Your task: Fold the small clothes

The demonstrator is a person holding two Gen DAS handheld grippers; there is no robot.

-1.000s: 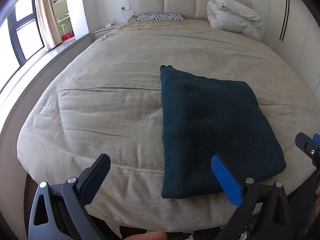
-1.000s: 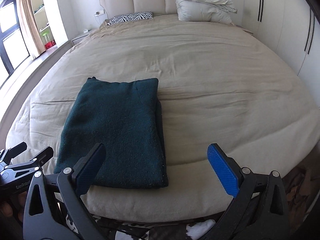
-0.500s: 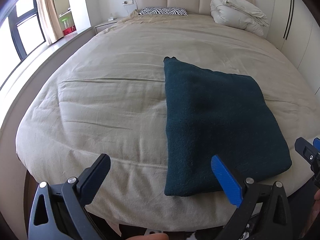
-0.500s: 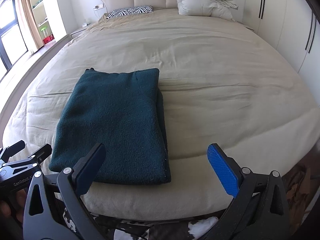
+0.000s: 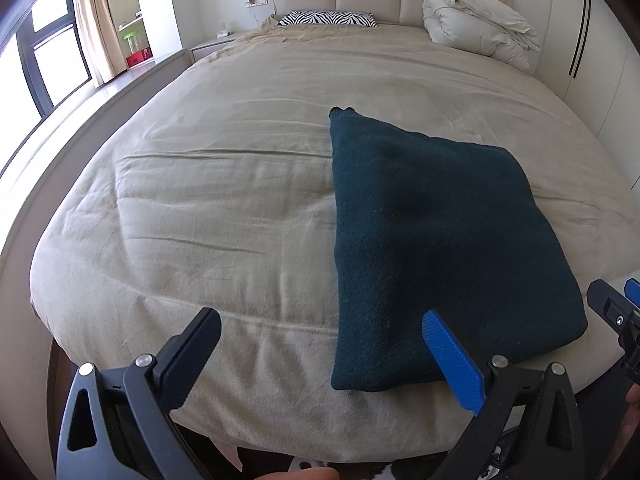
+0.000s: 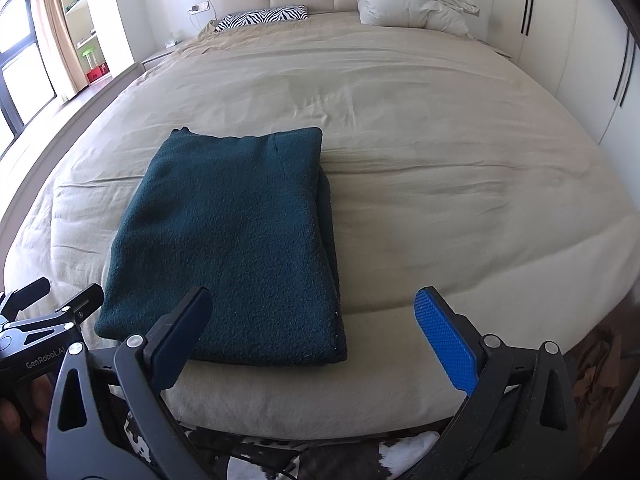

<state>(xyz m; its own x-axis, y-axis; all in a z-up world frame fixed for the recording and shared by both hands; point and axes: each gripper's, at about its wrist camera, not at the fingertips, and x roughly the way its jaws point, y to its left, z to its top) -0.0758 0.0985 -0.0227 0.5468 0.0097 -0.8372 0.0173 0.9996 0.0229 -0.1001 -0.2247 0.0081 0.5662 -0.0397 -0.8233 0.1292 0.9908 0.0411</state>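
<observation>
From the left wrist, the left gripper (image 5: 320, 354) hangs with its jaws spread wide and nothing between them, at the foot edge of the bed (image 5: 224, 184); over the past second this view has drawn lower and closer to the dark green sweater (image 5: 432, 248), which fills more of the picture than it did, while the garment itself has not shifted. That reads as an approach after a completed fold, either to check the work or to start one more fold. The sweater lies flat as a tidy rectangle near the bed's foot edge, a small knitted tab poking out at its far corner, well apart from the zebra-print pillow (image 5: 328, 19) and the bundled white duvet (image 5: 476, 20) at the head of the bed. From the right wrist, the right gripper (image 6: 316, 338) is likewise wide apart and empty, its dark finger just above the sweater's (image 6: 236, 240) near edge. Here stacked layers show along the sweater's right side, and the left gripper (image 6: 48, 316) sits just beside its near left corner.
</observation>
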